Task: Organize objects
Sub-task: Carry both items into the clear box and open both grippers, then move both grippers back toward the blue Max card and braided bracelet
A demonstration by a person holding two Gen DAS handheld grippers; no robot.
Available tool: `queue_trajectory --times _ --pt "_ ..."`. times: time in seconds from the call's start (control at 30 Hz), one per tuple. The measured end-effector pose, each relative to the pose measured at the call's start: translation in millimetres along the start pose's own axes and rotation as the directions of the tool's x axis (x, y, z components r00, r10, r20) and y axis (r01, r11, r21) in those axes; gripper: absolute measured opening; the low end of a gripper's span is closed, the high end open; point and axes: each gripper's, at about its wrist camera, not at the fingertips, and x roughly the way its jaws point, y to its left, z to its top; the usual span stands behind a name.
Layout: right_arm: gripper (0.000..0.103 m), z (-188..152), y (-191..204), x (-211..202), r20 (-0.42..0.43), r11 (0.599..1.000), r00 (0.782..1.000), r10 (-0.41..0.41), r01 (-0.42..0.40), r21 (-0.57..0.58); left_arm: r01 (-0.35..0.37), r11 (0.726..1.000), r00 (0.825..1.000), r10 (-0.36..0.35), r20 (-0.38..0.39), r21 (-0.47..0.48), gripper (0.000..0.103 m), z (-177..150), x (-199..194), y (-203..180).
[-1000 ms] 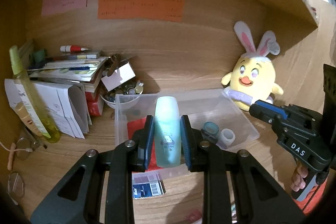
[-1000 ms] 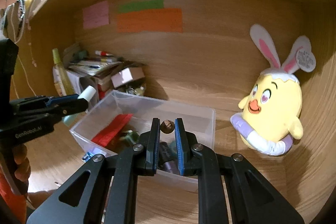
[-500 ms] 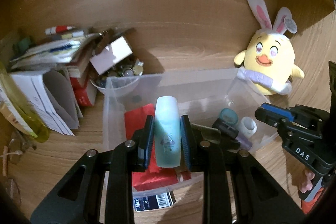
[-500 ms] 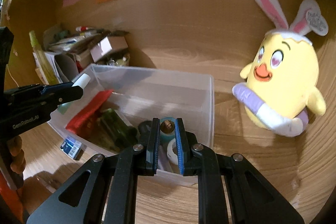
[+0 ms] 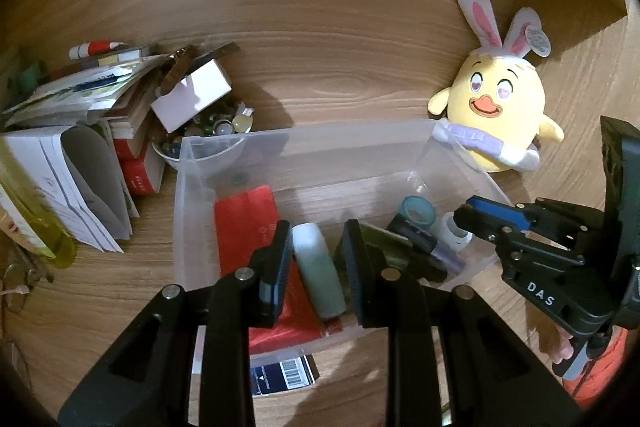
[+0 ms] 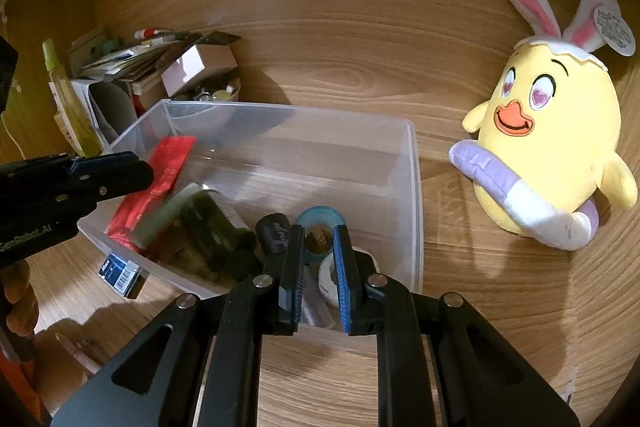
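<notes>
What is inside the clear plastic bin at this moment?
In the clear plastic bin: a red packet, a pale green tube, a teal cap, a white tape roll and dark items. The hand-held grippers cover what lies beneath.

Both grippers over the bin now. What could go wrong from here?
1. The pale green tube lies loose between the open left gripper fingers and may roll off the red packet.
2. The right gripper pinches a small brown piece over the clear bin, where it could get lost in the clutter.
</notes>
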Motion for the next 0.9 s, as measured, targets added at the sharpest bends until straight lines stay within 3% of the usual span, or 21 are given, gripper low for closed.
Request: queue_trajectory --times 0.13,0.23,0.37,0.47,0.63,0.9 --pt "0.017 1 2 0 -0.006 1.000 1.000 0.007 -0.007 -0.004 -0.002 1.000 1.000 0.002 0.005 0.005 0.029 -1 -7 -3" --pt "0.037 0 2 -3 0.000 1.000 1.000 0.000 0.000 -0.001 -0.001 1.000 1.000 0.001 0.013 -0.004 0.041 -3 -15 -3" --pt "0.054 1 6 -12 0.028 1.000 1.000 -0.001 0.001 -0.009 -0.010 1.000 1.000 0.010 0.028 -0.013 0.046 -4 -27 -3" --pt "0.067 3 8 -20 0.051 1.000 0.999 -0.004 0.005 -0.012 -0.021 1.000 0.998 0.022 0.051 -0.022 0.057 -5 -39 -2" --pt "0.075 5 12 -40 0.101 0.999 0.995 -0.020 0.023 -0.030 -0.071 0.997 0.993 0.074 0.093 -0.030 0.081 -9 -60 -1" --pt "0.082 -3 19 -67 0.134 0.999 0.991 -0.005 0.012 -0.052 -0.096 0.995 0.993 0.098 0.073 -0.024 0.089 -26 -72 2"
